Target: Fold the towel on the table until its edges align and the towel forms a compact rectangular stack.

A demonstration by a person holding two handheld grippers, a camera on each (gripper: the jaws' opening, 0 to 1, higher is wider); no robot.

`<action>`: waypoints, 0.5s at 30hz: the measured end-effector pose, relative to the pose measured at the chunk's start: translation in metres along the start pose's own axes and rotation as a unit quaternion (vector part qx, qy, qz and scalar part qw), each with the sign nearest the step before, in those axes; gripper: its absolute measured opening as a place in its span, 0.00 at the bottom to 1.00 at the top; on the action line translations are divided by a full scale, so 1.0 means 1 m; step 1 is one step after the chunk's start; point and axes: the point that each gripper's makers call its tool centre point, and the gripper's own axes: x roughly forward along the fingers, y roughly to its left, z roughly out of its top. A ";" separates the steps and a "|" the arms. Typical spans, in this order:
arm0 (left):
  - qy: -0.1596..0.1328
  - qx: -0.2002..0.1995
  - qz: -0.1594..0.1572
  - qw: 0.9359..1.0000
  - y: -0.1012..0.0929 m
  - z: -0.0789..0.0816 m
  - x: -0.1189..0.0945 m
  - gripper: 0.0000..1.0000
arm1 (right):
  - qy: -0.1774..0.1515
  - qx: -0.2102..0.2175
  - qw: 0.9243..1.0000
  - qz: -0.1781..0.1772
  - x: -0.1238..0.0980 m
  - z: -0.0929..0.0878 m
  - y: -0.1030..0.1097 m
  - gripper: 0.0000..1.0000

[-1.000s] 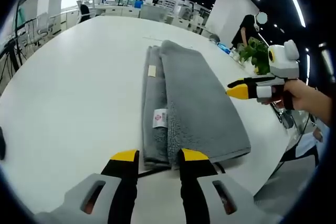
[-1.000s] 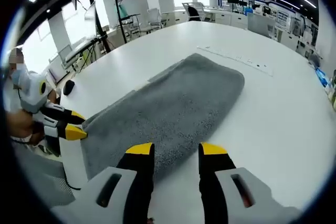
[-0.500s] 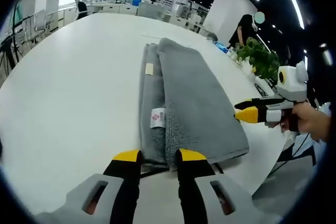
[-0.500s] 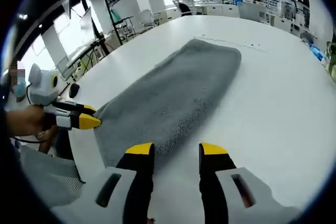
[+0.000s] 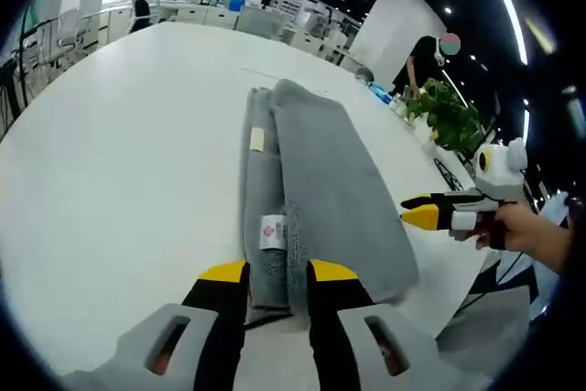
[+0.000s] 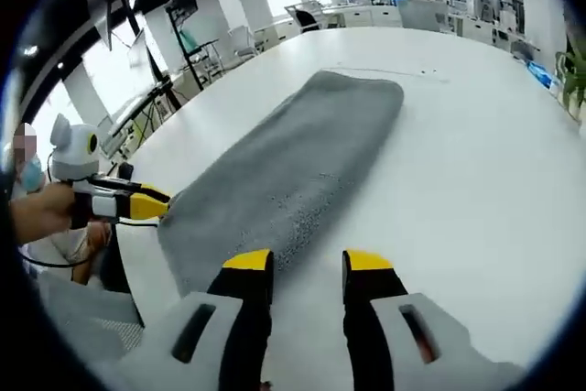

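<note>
Grey terry cloth, the long folded towel (image 5: 307, 185) lies lengthwise on your white round-edged table (image 5: 110, 144), running in the left gripper view from the jaws at 6 o'clock up toward 12. It is already doubled along its length: a narrow underlayer with two small white labels (image 5: 271, 232) peeks out on the 9 o'clock side of the upper layer, so the long edges are not quite flush, by my reading.

Your left gripper (image 5: 276, 274) has its yellow-tipped jaws set slightly apart, straddling the towel's near short end; whether the pads actually bite the cloth, I cannot tell. That placement suits picking up this end to carry it over toward the far one.

Your right gripper (image 6: 307, 265) sits at the towel's long side with its jaws apart and nothing between them, the cloth just ahead of the tips at 11 o'clock. In the left gripper view it hovers at 3 o'clock, just off the towel's edge, likely waiting to pin or lift a matching corner.

The table is bare and glossy around the towel. Beyond it is an open office: desks and chairs at 12 o'clock, a green potted plant (image 5: 447, 112) at 2 o'clock, ceiling light strips overhead.
</note>
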 end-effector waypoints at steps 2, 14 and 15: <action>0.003 -0.009 -0.005 1.000 0.005 0.007 0.012 0.28 | -0.001 0.005 1.000 -0.003 0.003 0.003 -0.003 0.27; -0.003 0.009 -0.011 1.000 0.009 0.052 0.053 0.29 | -0.010 0.015 1.000 -0.015 0.017 0.027 -0.017 0.23; -0.004 0.010 -0.009 1.000 0.011 0.057 0.057 0.28 | -0.010 0.016 1.000 -0.016 0.017 0.027 -0.018 0.23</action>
